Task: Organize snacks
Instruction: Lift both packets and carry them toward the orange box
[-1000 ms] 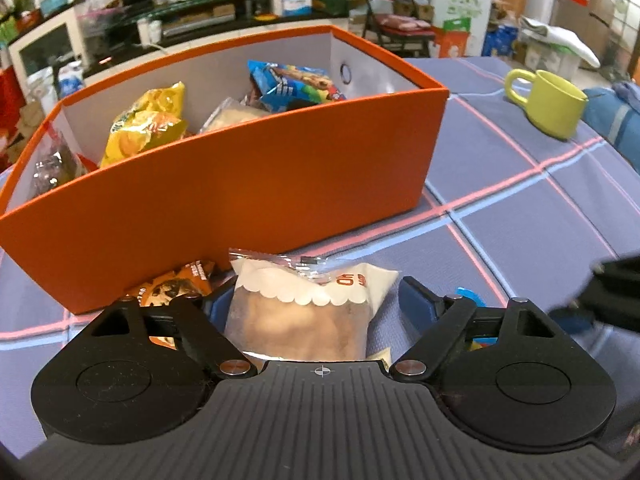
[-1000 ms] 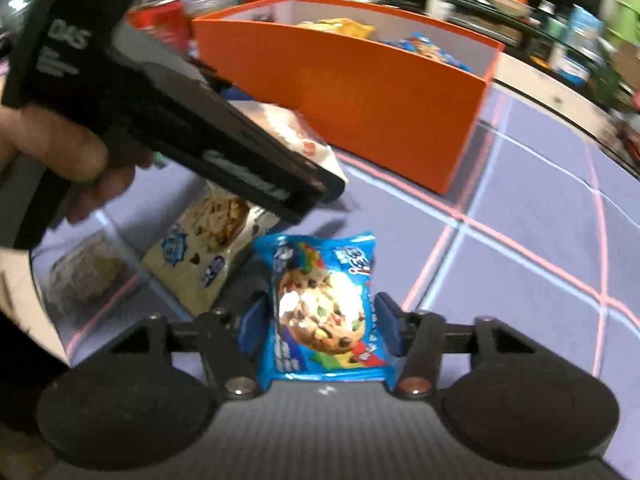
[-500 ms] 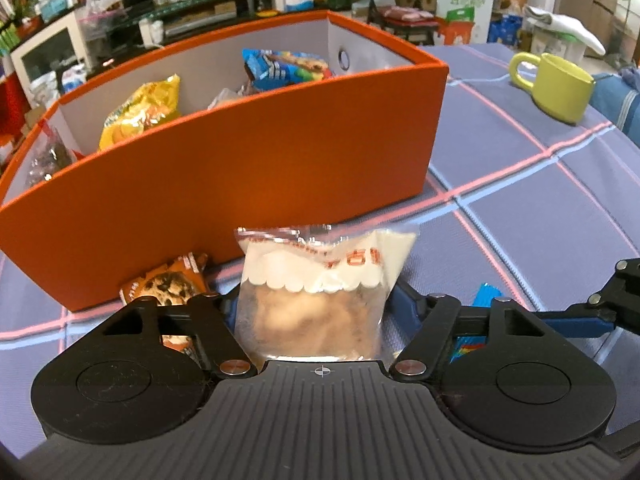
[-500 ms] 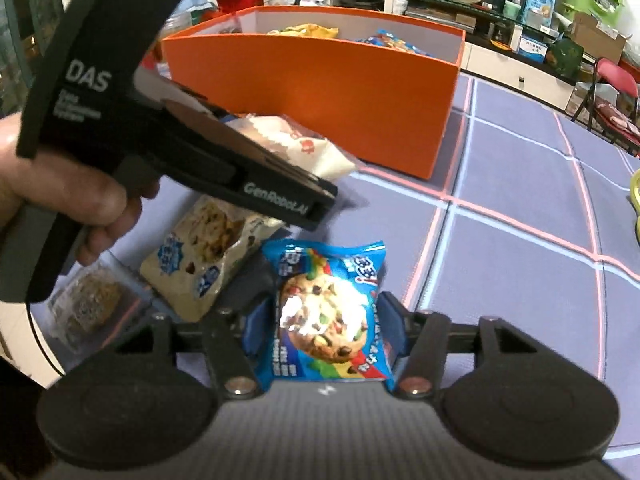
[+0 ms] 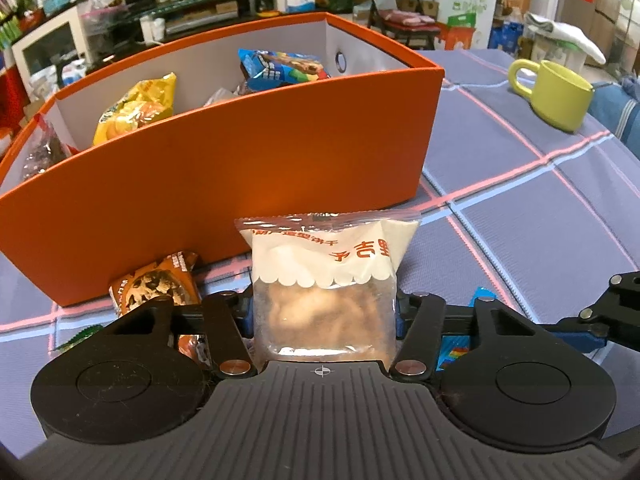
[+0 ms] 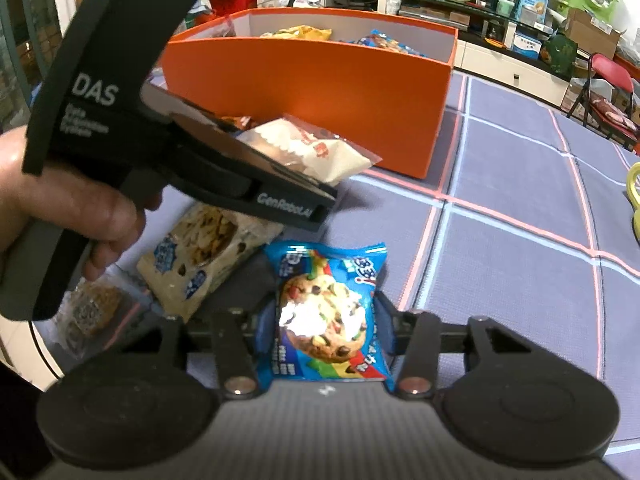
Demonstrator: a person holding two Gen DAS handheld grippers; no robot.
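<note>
The snack packet [image 5: 324, 280] is clear, shiny plastic film with a matt white printed band, and the blue cookie packet [image 6: 326, 316] is glossy foil that throws back a bright glare. The box [image 5: 240, 168] looks like smooth matt orange card, pale inside. A woven, matt cloth [image 5: 540, 240] covers the desk, the mug [image 5: 560, 94] is smooth and glazed, and both grippers are matt black plastic with small metal rivets.

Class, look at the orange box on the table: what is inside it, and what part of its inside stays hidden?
Inside the orange box show a yellow snack bag, a blue cookie packet and a clear packet at its left end. The front wall covers the floor and the packets' lower parts.
</note>
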